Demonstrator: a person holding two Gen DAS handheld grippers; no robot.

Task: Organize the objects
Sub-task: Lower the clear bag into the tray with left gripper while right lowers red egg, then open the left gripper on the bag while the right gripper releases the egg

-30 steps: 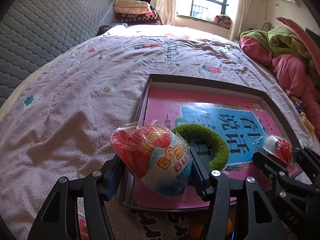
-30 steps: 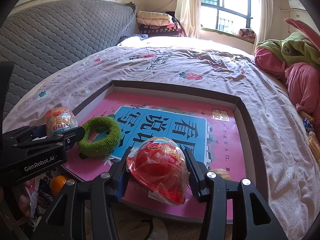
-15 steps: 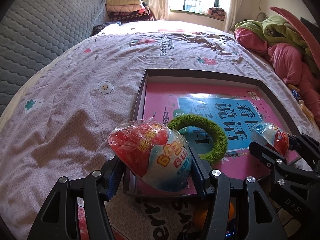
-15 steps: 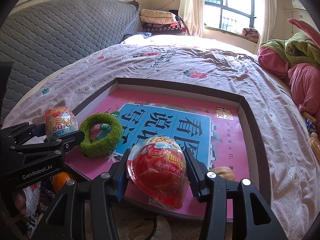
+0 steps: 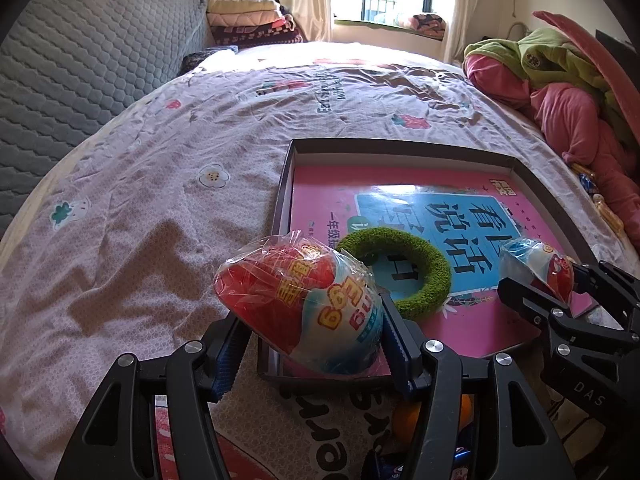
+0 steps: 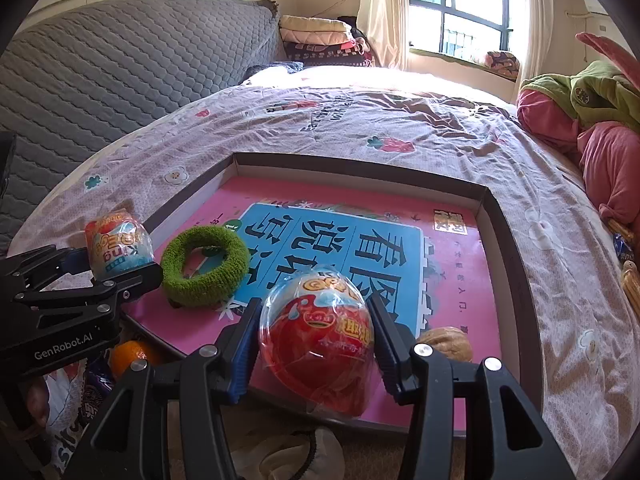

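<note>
My left gripper (image 5: 310, 334) is shut on a wrapped red-and-blue toy egg (image 5: 298, 306), held above the near left corner of a shallow dark box lid (image 5: 400, 146) on the bed. My right gripper (image 6: 316, 340) is shut on a second wrapped red toy egg (image 6: 318, 344), held over the lid's near edge (image 6: 512, 248). A pink and blue book (image 6: 352, 240) lines the lid. On it lie a green fuzzy hair ring (image 6: 206, 266) and a walnut (image 6: 446, 344). Each gripper shows in the other's view, the left (image 6: 116, 260) and the right (image 5: 556, 280).
A pink floral bedsheet (image 5: 160, 208) covers the bed. A pile of pink and green clothes (image 5: 568, 92) lies at the right. A grey quilted headboard (image 6: 120, 60) is at the left. An orange (image 6: 128, 356) and snack bags lie below the lid's near edge.
Both grippers have drawn back and risen slightly with their eggs; the box lid sits a little farther away in both views.
</note>
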